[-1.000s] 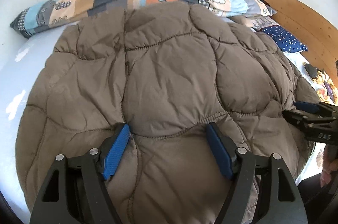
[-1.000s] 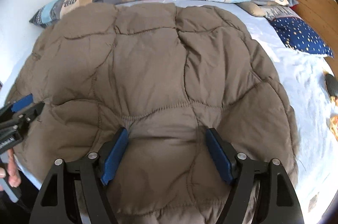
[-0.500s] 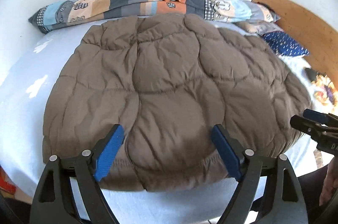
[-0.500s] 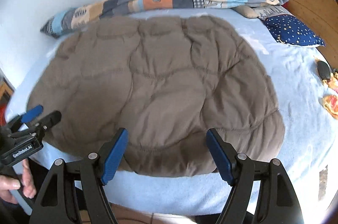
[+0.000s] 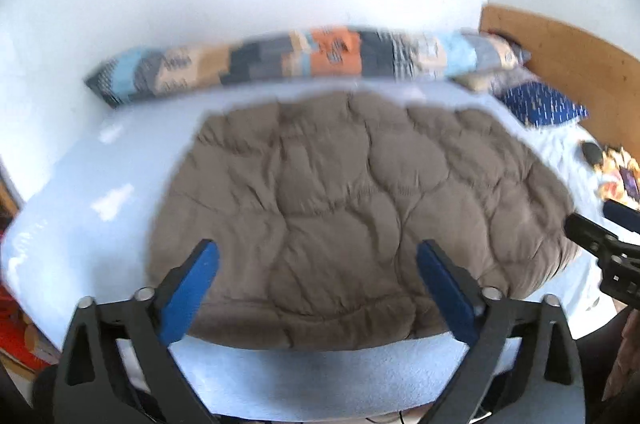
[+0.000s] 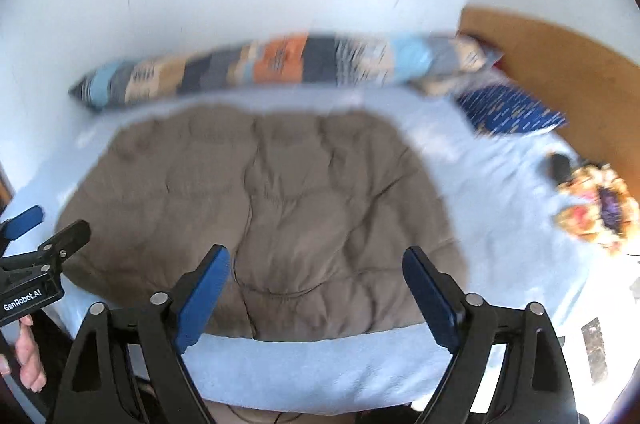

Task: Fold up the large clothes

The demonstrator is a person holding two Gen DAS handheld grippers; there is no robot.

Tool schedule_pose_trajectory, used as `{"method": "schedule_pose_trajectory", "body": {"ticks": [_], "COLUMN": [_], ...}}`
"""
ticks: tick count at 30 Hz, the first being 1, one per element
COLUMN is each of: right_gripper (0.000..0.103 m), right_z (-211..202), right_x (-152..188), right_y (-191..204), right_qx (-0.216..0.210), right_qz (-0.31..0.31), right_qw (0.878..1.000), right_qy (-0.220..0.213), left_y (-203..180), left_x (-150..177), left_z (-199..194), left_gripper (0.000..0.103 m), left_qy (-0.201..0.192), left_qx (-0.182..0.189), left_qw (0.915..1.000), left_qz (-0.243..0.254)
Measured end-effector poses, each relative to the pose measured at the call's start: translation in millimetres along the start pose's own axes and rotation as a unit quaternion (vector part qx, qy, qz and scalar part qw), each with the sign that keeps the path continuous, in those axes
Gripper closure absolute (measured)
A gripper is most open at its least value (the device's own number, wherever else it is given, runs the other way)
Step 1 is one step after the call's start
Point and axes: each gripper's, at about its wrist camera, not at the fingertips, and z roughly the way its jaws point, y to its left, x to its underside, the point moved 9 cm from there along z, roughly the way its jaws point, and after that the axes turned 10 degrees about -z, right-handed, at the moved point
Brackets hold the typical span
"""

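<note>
Now we note the left gripper [image 5: 318, 288] and right gripper [image 6: 316, 294] just spread, jaws released above the folded brown quilted coat [image 5: 360, 212] on the bed [image 5: 100, 192].

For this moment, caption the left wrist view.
Open left gripper above a brown quilted puffer jacket lying flat on a light blue bed sheet.

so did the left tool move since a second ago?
Yes. The left tool backed up off the brown jacket; its near hem now shows, and its jaws have been opening, empty.

Brown quilted jacket [image 5: 360, 208]; pale blue sheet [image 5: 100, 184]; patchwork bolster [image 5: 304, 60]; navy dotted pillow [image 5: 544, 104].
</note>
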Motion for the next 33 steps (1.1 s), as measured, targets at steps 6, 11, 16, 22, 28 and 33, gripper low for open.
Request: {"method": "schedule_pose_trajectory", "body": {"ticks": [6,11,16,22,28,33], "right_gripper": [0.000,0.000,0.000,0.000,0.000,0.000], "right_z": [-60.3,-56.1,-45.5,-37.4,-34.7,-33.4], "right_x": [2.7,-7.3,-9.0,-5.5,-1.8,-1.2], "right_y": [-3.9,-9.0,6.1,18.0,18.0,22.4], "right_qx": [0.029,0.026,0.013,0.006,0.004,0.003], "right_qz": [0.009,0.015,-0.002,-0.021,-0.016,-0.023], "right_qw": [0.996,0.995,0.996,0.997,0.998,0.998], "right_qy": [-0.079,-0.091,-0.084,-0.074,-0.068,-0.065], "left_y": [-0.1,1.1,15.0,18.2,21.5,21.5], "left_x": [-22.8,-33.5,-34.6,-28.2,-24.5,-21.9], "left_z": [-62.9,-75.1,-70.1,-53.0,-41.3,-38.2], "left_gripper": [0.000,0.000,0.000,0.000,0.000,0.000], "left_qy": [-0.070,-0.076,-0.073,-0.050,-0.032,-0.025], "left_qx": [-0.050,-0.093,-0.109,-0.115,-0.114,-0.112], "left_qw": [0.9962,0.9921,0.9912,0.9917,0.9928,0.9932], "left_qz": [0.016,0.038,0.017,0.027,0.021,0.022]}}
